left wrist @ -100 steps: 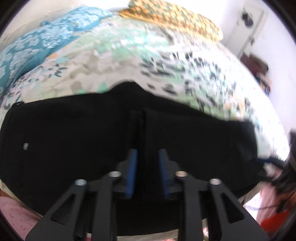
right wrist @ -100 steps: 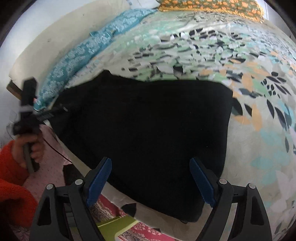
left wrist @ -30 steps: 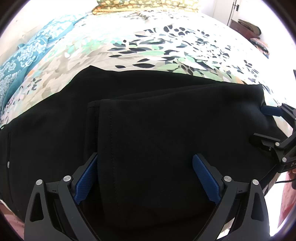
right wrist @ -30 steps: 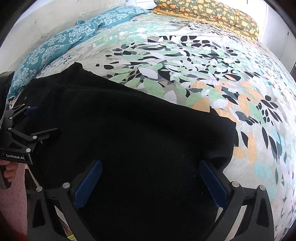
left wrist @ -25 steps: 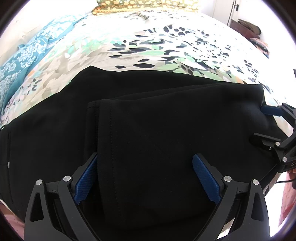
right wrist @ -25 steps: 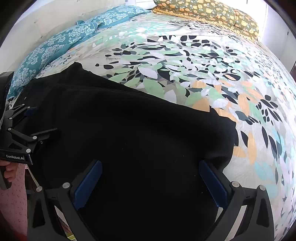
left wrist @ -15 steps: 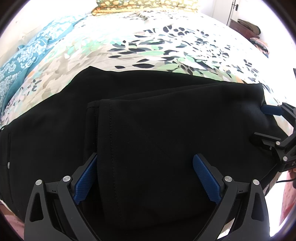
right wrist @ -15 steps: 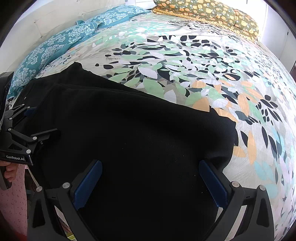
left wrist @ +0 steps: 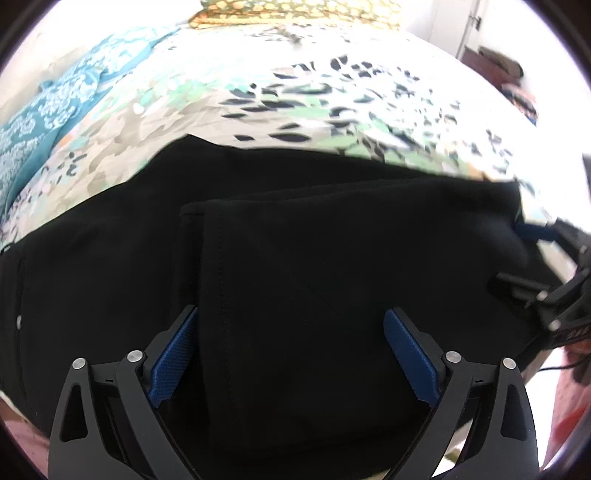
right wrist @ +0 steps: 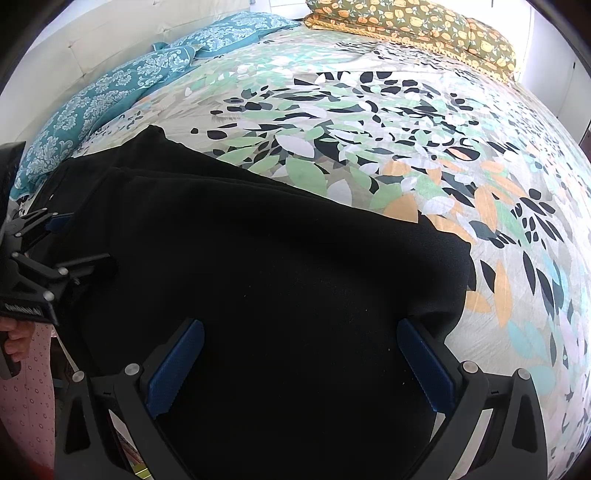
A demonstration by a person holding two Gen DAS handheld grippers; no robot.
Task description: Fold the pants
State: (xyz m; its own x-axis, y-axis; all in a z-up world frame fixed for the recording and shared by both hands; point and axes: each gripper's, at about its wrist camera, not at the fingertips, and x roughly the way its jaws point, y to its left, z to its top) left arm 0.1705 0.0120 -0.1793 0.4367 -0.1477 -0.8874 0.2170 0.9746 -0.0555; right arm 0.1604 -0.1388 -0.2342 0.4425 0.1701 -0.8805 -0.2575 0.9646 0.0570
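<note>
Left wrist view: the left tool (left wrist: 290, 354) hangs over the black pants (left wrist: 295, 258) with its blue pads spread wide and nothing between them — released, the cloth lying flat beneath. The pants rest on the bed (left wrist: 258, 110), along its near edge, folded so that an upper layer with a stitched hem lies over a lower layer reaching out to the left of it; a small pale button shows on that lower layer at the far left. At the right end of the pants the right tool (left wrist: 517, 254) stands with its blue pad touching the cloth edge, jaws parted. From the right wrist, the right tool (right wrist: 301, 363) also gapes wide above the pants (right wrist: 277, 277), holding nothing, and the left tool (right wrist: 79, 243) sits at the left end of the pants, fingers apart over the fabric. Beyond the pants the leaf-print bed cover (right wrist: 406, 129) stretches away; a teal pillow (right wrist: 129, 85) lies left of the pants and farther back, and a mustard floral pillow (right wrist: 424, 26) lies across the far end of the bed.
</note>
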